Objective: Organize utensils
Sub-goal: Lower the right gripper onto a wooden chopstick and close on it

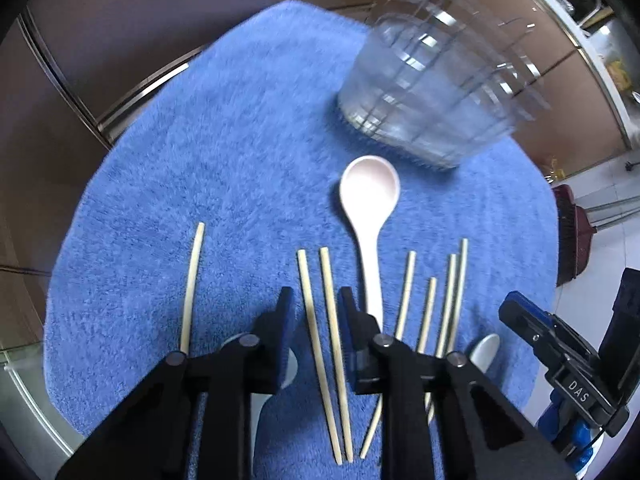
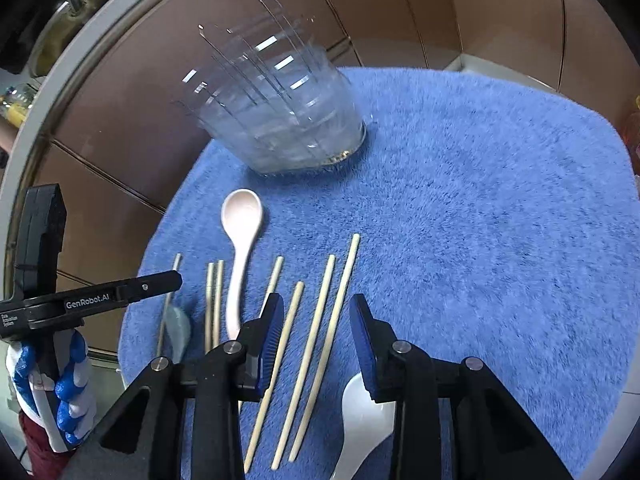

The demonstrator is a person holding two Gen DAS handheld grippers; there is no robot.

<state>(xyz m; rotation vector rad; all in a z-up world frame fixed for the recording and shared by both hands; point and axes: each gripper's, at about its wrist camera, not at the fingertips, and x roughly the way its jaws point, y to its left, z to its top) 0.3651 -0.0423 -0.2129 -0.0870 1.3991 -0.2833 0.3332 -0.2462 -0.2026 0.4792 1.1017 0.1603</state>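
Nearest, the left gripper (image 1: 314,300) stands part open, straddling a pair of chopsticks (image 1: 324,340) that lie side by side on the blue towel (image 1: 200,160); its pads seem clear of them, gripping nothing. The right gripper (image 2: 316,312) is likewise part open, with three more chopsticks (image 2: 316,340) running up between its jaws, untouched as far as I can tell. These sticks look light, stiff and thin, apt to roll, so I would pinch them mid-length, two together. A pale pink spoon (image 1: 370,200) lies between the two groups, smooth and probably slippery; its handle is the place to grip. Farthest off stands the clear glass container (image 2: 288,120), fragile, though blurred here.
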